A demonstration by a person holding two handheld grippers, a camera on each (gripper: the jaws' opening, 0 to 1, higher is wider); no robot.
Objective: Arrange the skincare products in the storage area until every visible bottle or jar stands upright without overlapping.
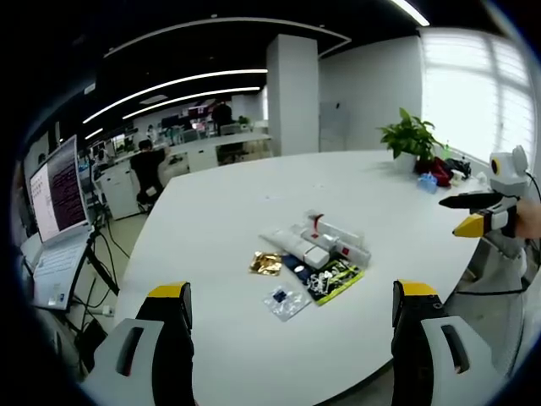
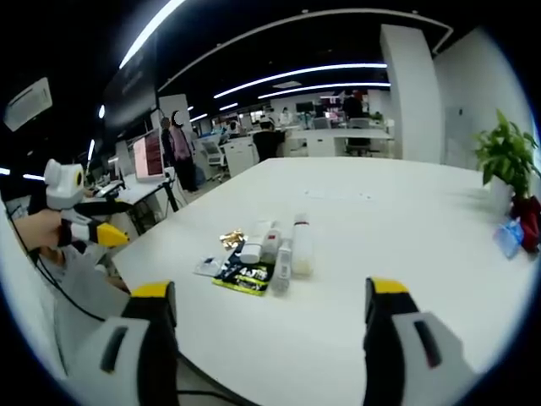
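A small heap of skincare products (image 1: 314,254) lies in the middle of the white table (image 1: 254,194). White tubes and small bottles (image 1: 325,235) lie on their sides, touching each other. Beside them are a gold packet (image 1: 265,263), a dark green packet (image 1: 336,277) and a clear sachet (image 1: 286,301). The right gripper view shows the same heap (image 2: 264,254) with its long white tube (image 2: 301,245) and gold packet (image 2: 231,239). My left gripper (image 1: 292,292) is open, short of the heap, and holds nothing. My right gripper (image 2: 270,289) is open too, well back from the products.
A potted plant (image 1: 412,135) with red and blue items stands at the table's far side. An open laptop (image 1: 57,190) sits on a stand beyond the table's left edge. The right gripper (image 1: 473,213) hovers off the table's right edge. Desks and people fill the background.
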